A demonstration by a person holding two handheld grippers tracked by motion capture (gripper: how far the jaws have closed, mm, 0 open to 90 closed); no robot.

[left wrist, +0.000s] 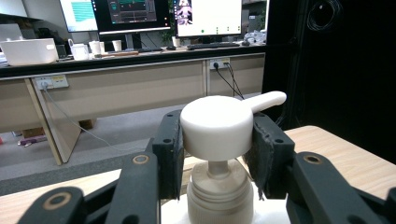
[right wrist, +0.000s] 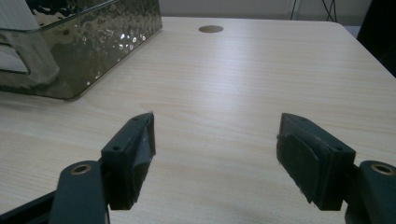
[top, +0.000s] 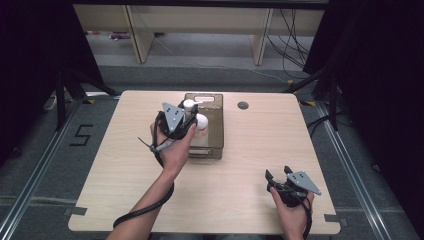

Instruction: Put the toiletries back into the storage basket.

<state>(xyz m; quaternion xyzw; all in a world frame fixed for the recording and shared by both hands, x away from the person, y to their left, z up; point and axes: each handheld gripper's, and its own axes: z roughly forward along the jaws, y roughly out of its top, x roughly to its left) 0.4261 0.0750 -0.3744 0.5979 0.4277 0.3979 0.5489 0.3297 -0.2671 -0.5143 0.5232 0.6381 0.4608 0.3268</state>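
A white pump bottle [top: 200, 125] stands upright in a smoky clear bin [top: 216, 131] at the table's far middle. My left gripper [top: 186, 120] is shut on the bottle's white pump head [left wrist: 217, 126], both pads pressed on its sides, with the spout [left wrist: 267, 100] pointing away to the right. The collar and neck [left wrist: 219, 191] show below the jaws. Low over the near right of the table my right gripper [top: 279, 174] stands open, nothing between its fingers [right wrist: 135, 154].
The bin's textured wall [right wrist: 98, 44] lies left of the right gripper, with a round cable hole [top: 243, 105] in the tabletop beyond it. Light wooden table [top: 125, 165] has bare room on the left and right. Desks and monitors stand behind.
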